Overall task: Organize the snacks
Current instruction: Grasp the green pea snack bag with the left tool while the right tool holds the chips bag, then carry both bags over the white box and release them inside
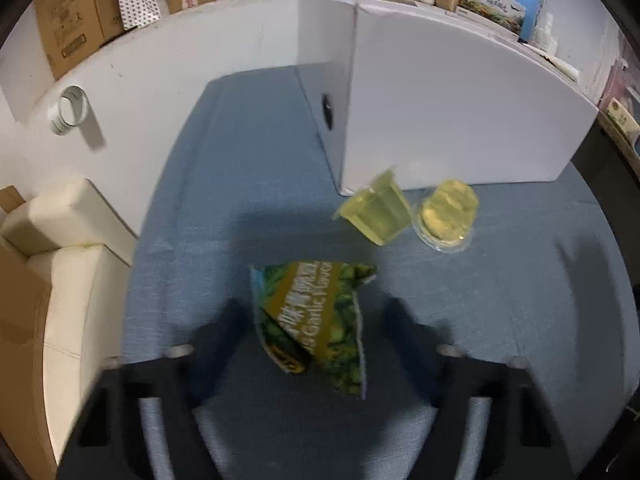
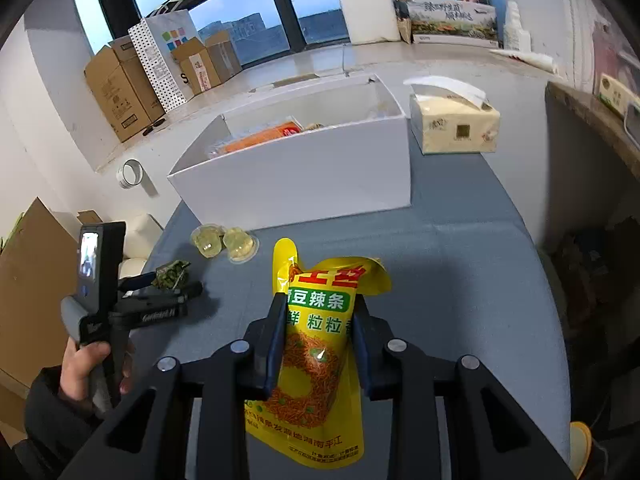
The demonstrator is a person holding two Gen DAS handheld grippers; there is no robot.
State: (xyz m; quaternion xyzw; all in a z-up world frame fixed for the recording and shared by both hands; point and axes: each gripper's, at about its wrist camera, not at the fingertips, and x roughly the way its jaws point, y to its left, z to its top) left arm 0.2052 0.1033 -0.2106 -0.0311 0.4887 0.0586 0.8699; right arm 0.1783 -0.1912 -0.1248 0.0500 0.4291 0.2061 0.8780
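Observation:
My left gripper (image 1: 316,316) is open, its blurred fingers either side of a green garlic-flavour snack packet (image 1: 320,320) lying on the blue table (image 1: 240,200). Two yellow jelly cups (image 1: 378,212) (image 1: 446,216) sit beyond it, against the white box (image 1: 460,112). My right gripper (image 2: 320,320) is shut on a yellow spicy-strip pouch (image 2: 316,360), held above the table in front of the white box (image 2: 304,184). The box holds orange packets (image 2: 260,138). In the right wrist view the left gripper (image 2: 176,282) is by the green packet (image 2: 172,274), near the jelly cups (image 2: 224,242).
A tissue box (image 2: 454,124) stands right of the white box. A tape roll (image 1: 72,110) lies on the floor to the left, with a cream sofa (image 1: 68,240) and cardboard boxes (image 2: 120,92). The table's edge curves on both sides.

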